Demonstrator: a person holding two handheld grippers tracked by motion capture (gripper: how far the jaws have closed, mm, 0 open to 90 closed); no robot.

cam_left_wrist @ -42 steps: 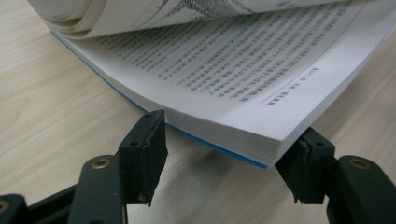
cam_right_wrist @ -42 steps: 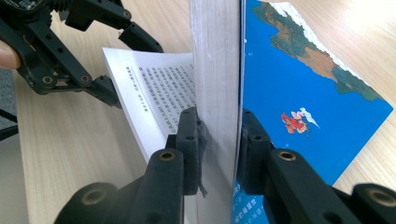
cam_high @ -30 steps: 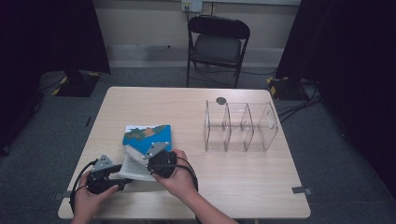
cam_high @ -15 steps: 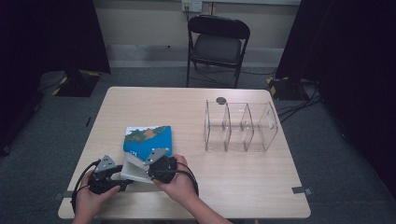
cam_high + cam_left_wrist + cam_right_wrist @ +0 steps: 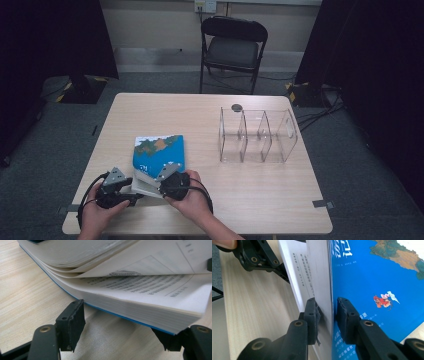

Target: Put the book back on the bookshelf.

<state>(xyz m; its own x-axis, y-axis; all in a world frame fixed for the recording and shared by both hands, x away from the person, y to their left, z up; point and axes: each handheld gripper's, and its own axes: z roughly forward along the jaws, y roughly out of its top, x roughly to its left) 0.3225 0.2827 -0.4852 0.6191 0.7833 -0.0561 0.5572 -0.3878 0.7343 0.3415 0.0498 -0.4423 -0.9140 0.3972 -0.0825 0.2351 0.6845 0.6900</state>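
Note:
A blue-covered book (image 5: 160, 150) lies near the table's front left, partly opened at its near edge. My right gripper (image 5: 162, 177) is shut on the front cover (image 5: 372, 290) together with a sheaf of top pages, held up off the rest; the pads (image 5: 313, 312) pinch them from both sides. My left gripper (image 5: 132, 192) is at the book's near left corner. Its jaws have just been opening, and the lower block of pages (image 5: 140, 302) sits over the gap between them without being pressed. In the right gripper view, the left gripper (image 5: 259, 257) is at the top left.
A clear three-compartment organizer (image 5: 257, 136) stands at the table's right, with a small dark round thing (image 5: 236, 107) behind it. A black folding chair (image 5: 232, 47) is beyond the far edge. Bare wood (image 5: 260, 195) lies right of my hands.
My right gripper has come down a little with the cover and top pages still in it, so the book gapes less. The left hand has kept its place.

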